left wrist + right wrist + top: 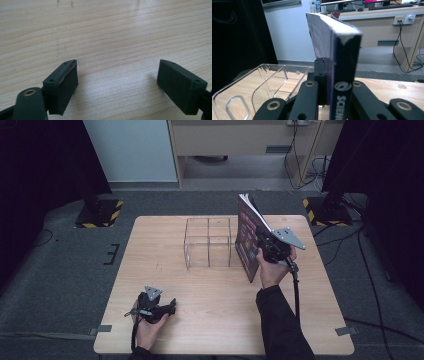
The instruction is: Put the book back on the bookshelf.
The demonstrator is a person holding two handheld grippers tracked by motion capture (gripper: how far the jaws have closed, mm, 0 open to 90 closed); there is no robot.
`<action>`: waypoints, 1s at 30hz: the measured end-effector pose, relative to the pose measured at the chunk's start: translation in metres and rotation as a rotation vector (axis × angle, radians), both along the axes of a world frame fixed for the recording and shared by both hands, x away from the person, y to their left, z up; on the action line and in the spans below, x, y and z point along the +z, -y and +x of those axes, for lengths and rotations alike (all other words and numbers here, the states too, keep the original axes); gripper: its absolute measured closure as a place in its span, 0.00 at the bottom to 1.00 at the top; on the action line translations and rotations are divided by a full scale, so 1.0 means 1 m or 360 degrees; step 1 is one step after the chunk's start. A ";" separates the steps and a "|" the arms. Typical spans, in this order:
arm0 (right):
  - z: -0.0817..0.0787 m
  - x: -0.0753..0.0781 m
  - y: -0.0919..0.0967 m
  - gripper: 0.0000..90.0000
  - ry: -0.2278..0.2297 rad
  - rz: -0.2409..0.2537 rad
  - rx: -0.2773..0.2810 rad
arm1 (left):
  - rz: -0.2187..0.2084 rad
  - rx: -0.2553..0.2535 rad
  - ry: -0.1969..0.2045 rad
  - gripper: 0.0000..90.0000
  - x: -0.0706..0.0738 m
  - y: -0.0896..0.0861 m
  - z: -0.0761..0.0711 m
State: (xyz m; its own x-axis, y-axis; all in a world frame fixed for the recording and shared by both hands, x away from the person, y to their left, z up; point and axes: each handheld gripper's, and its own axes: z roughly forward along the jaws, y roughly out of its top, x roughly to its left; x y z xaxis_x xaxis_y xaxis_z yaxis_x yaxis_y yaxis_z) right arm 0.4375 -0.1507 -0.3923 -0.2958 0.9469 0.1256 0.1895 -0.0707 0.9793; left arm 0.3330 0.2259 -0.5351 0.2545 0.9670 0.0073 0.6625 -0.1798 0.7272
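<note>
Gripping a thick paperback book (pixel 248 232), the right gripper (pixel 267 246) holds it upright at the right side of the wooden table (pixel 200 285), jaws clamped on either side near the spine; right gripper view shows the dark blue spine (pixel 343 75) with white lettering reading "SCIENC" running up between the black jaws, page block on the left. Book stands tall and slightly tilted in the high view, its dark cover with pinkish print facing left, white page edges at the top, lower edge down near the tabletop; contact with the table cannot be told. Book is just beside the right wall of a clear acrylic organizer (pixel 209 242) with inner dividers, sitting mid-table toward the far edge; touching or not, unclear. Organizer compartments look empty in the right gripper view (pixel 262 85). Right hand (pixel 272 267) wraps the gripper handle, dark sleeve (pixel 280 320) running in from the bottom. Left gripper (pixel 167 307) rests low at the near left of the table in the left hand (pixel 150 322), jaws spread wide apart with nothing between, bare wood grain under them in the left gripper view (pixel 117 80).
</note>
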 end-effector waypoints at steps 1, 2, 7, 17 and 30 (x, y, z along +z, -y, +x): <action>0.001 -0.001 -0.001 0.94 -0.0006 0.0001 -0.0007 | 0.0001 0.0000 0.0000 0.18 0.000 0.000 0.000; 0.002 -0.002 -0.001 0.94 -0.0006 0.0002 -0.0013 | 0.0001 0.0000 0.0000 0.18 0.000 0.000 0.000; 0.005 -0.003 -0.004 0.94 0.0033 0.0006 -0.0044 | 0.0000 0.0000 0.0000 0.18 0.000 0.000 0.000; 0.004 -0.011 -0.013 0.93 0.0093 -0.0090 -0.0131 | 0.0000 0.0000 0.0000 0.18 0.000 0.000 0.000; 0.004 -0.023 -0.006 0.85 0.0049 -0.0098 -0.0079 | 0.0001 0.0000 0.0000 0.18 0.000 0.000 0.000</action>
State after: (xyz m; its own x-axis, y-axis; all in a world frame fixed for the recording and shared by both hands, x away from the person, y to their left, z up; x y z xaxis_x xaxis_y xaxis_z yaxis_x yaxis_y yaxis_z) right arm 0.4418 -0.1445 -0.4149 -0.2513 0.9662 0.0581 0.1572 -0.0185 0.9874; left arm 0.3329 0.2258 -0.5351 0.2545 0.9670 0.0079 0.6626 -0.1803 0.7269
